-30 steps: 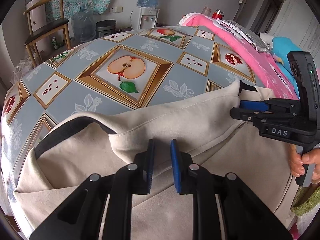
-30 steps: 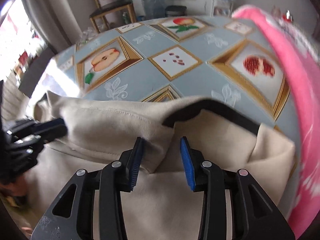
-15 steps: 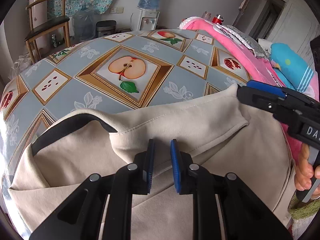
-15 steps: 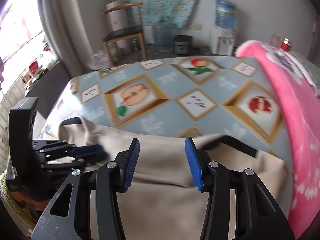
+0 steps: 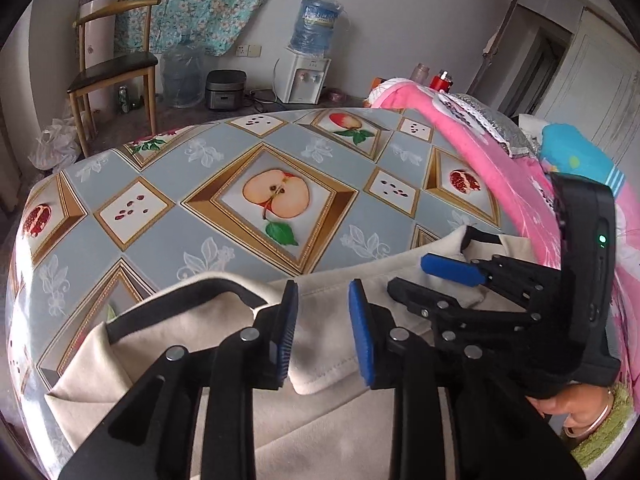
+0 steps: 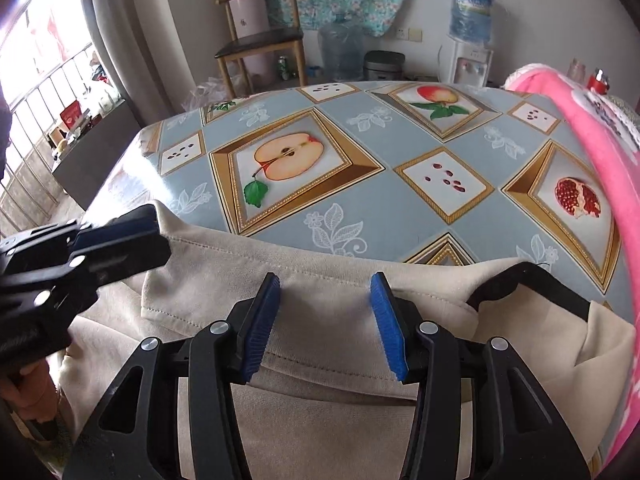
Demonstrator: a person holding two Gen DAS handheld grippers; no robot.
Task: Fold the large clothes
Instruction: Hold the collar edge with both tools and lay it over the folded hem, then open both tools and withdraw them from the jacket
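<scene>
Beige cotton, a large garment (image 5: 320, 420) with black trim, lies folded over the near edge of the counter (image 5: 224, 240), whose oilcloth shows fruit panels. A second ago both claws pinched its folded edge; now they have let go. The left claw (image 5: 322, 332) is opening, the fold lying loose between its blue pads. The right claw (image 6: 326, 326), beside it above the same fold, stands open and apart from the cloth. This fold looks finished, so the next one can begin. No writing is readable; the water cooler's label is blurred.
</scene>
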